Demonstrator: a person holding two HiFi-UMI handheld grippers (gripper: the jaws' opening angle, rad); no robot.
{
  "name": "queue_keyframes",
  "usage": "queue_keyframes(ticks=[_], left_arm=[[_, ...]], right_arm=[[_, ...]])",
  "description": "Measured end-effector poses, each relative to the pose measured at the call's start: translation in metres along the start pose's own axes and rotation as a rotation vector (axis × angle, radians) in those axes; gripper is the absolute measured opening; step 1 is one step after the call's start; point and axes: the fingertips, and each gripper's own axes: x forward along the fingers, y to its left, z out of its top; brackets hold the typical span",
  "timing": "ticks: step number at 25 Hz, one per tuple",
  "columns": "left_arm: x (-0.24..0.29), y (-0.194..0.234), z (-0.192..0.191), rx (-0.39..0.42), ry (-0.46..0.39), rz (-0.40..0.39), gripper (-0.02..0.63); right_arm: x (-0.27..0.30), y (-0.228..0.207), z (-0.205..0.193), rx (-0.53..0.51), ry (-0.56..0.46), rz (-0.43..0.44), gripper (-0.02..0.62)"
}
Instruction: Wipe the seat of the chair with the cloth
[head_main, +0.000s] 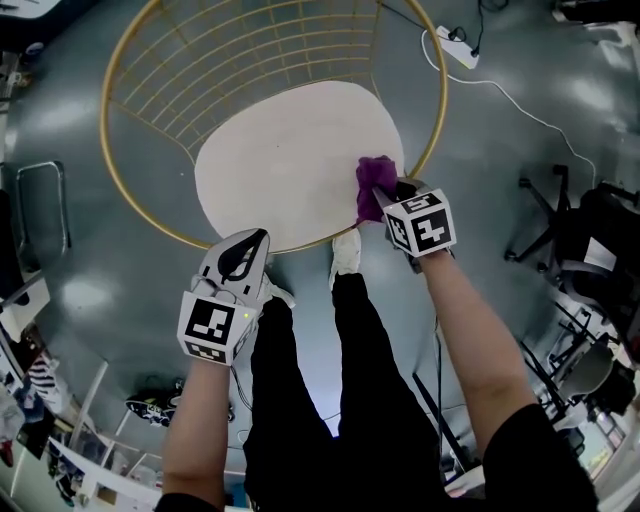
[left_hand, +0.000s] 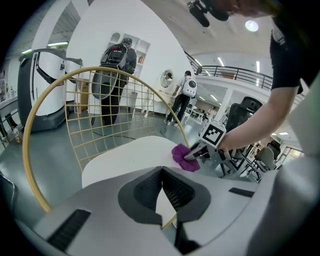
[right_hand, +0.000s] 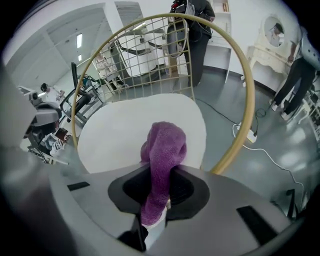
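Note:
The chair has a round white seat (head_main: 285, 160) inside a gold wire frame (head_main: 150, 40). A purple cloth (head_main: 374, 183) rests on the seat's right front edge, with my right gripper (head_main: 386, 198) shut on it. In the right gripper view the cloth (right_hand: 163, 150) hangs out between the jaws over the seat (right_hand: 115, 132). My left gripper (head_main: 247, 252) hovers at the seat's front left edge, shut and holding nothing. The left gripper view looks across the seat (left_hand: 125, 155) to the cloth (left_hand: 183, 156) and right gripper (left_hand: 196, 153).
The gold hoop (right_hand: 239, 75) rings the seat closely on all sides. A white power strip (head_main: 456, 47) with its cable lies on the grey floor at the back right. An office chair base (head_main: 545, 215) stands to the right. People (left_hand: 118, 60) stand in the background.

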Motion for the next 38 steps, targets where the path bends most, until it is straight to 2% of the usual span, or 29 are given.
queue_keyframes(ticks=[8,14,20,23,28,38], left_arm=[[-0.002,-0.004,0.014,0.004,-0.006,0.014,0.008],[-0.002,-0.006,0.019,-0.004,-0.015,0.023,0.008],[-0.007,-0.002,0.014,-0.013,-0.021,0.035,0.008],[-0.01,0.004,0.008,-0.021,-0.022,0.048,0.007],[-0.02,0.014,-0.001,-0.035,-0.029,0.071,0.007],[-0.057,0.041,-0.021,-0.039,-0.047,0.115,0.008]], right_arm=[[-0.022,-0.041,0.003,0.015,0.021,-0.11,0.077],[-0.03,-0.052,0.007,0.007,0.016,-0.128,0.077],[-0.034,-0.042,0.015,-0.002,-0.018,-0.123,0.077],[-0.037,-0.02,0.029,-0.029,-0.082,-0.065,0.077],[-0.031,0.04,0.056,-0.041,-0.167,0.093,0.077],[0.012,0.188,0.096,-0.089,-0.171,0.368,0.076]])
